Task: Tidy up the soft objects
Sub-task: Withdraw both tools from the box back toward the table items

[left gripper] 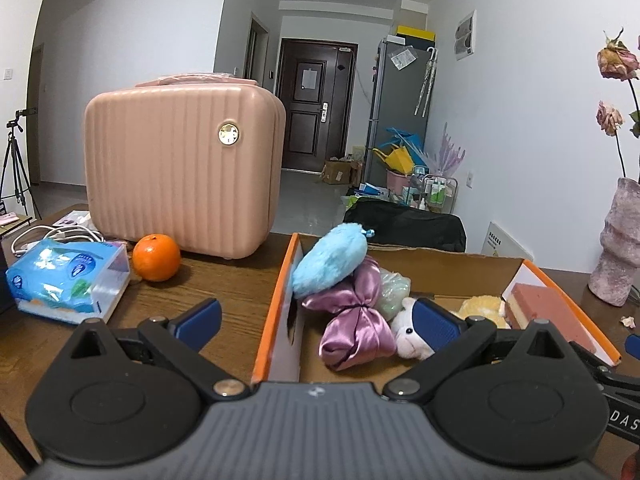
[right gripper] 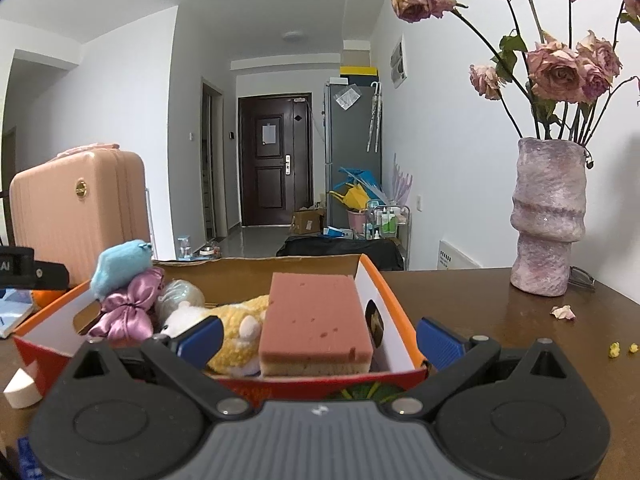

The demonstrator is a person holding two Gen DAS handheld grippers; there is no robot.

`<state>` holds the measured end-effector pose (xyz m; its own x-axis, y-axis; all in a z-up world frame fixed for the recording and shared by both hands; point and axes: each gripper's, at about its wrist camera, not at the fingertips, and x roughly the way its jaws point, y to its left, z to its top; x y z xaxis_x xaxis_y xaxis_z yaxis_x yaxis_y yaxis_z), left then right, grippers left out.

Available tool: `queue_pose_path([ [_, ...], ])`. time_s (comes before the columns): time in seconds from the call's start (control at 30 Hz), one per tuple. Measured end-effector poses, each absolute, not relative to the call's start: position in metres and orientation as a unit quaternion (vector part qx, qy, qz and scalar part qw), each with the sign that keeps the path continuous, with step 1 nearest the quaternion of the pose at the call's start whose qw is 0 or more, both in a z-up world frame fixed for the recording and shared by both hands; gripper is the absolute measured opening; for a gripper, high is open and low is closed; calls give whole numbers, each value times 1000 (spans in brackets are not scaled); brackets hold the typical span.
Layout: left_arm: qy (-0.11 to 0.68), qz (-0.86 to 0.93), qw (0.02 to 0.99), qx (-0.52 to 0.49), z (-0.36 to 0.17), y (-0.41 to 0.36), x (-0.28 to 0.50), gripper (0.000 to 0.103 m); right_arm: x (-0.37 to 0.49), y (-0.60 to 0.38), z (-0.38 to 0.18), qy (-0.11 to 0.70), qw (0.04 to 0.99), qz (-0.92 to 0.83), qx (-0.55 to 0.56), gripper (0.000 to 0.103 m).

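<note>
An orange-edged cardboard box [left gripper: 276, 304] [right gripper: 394, 300] on the wooden table holds soft things: a blue fluffy plush [left gripper: 330, 264] [right gripper: 116, 264], a purple satin bow [left gripper: 356, 328] [right gripper: 128, 312], a white plush [left gripper: 412, 340] [right gripper: 184, 318], a yellow plush [left gripper: 480, 306] [right gripper: 236, 344] and a pink sponge [left gripper: 544, 312] [right gripper: 316, 320]. My left gripper [left gripper: 316, 322] is open, straddling the box's left wall, nothing between its fingers. My right gripper [right gripper: 320, 340] is open at the box's near end, its fingers either side of the sponge without touching it.
A pink ribbed case [left gripper: 184, 168] [right gripper: 76, 208], an orange [left gripper: 156, 258] and a blue tissue pack [left gripper: 68, 280] stand left of the box. A vase of dried roses [right gripper: 548, 216] [left gripper: 618, 248] stands on the right. A white wedge [right gripper: 20, 390] lies by the box's near left corner.
</note>
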<state>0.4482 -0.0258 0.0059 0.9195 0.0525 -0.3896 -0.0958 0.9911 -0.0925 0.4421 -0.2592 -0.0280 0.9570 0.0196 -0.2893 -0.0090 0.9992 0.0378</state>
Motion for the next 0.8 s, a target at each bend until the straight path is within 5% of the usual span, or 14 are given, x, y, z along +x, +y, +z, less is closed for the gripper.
queue_pose_path([
  [0.8,200,23,979,-34,0,-8,369,103,368,-248,-29,161,987,24,5,103],
])
